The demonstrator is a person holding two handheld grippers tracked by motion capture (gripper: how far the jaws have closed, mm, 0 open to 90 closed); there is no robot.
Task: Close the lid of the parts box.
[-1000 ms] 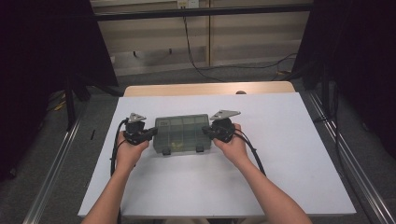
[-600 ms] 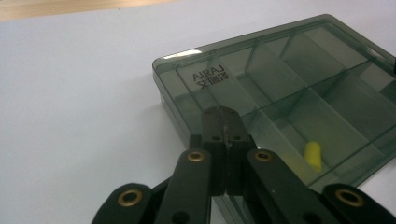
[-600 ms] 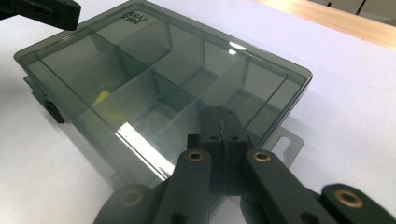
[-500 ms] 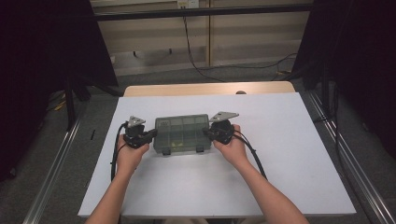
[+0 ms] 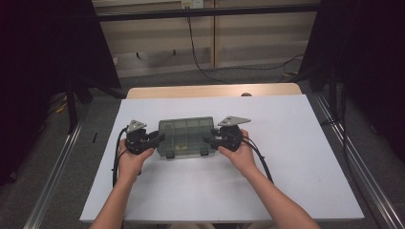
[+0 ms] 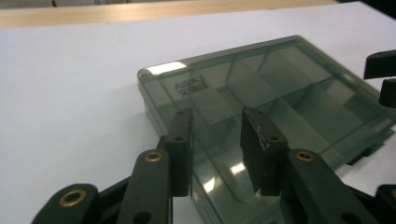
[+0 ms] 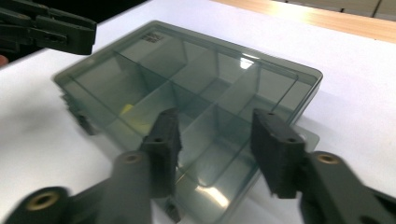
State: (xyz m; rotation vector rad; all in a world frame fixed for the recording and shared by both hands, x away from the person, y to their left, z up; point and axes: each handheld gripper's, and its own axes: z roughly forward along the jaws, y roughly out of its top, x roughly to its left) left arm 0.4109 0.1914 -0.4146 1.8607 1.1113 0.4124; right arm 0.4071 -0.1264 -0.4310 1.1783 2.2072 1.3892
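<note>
The smoky grey translucent plastic compartment box [image 5: 186,137] lies flat with its lid shut near the middle of the white tabletop [image 5: 286,143]. It looks light, rigid and slick, so its short ends are probably the best hold. The left gripper [image 5: 156,139] and right gripper [image 5: 211,140] flank those ends; both have just been opening, jaws parted and holding nothing.

The right gripper [image 7: 212,151] hangs just over the near end of a smoky, see-through compartment box [image 7: 187,102], its jaws parted after just opening, pads clear of the lid. A yellow bit [image 7: 125,110] sits in one compartment. The box lies on the white surface [image 7: 355,88]; the other gripper [image 7: 51,30] waits at the far corner.
</note>
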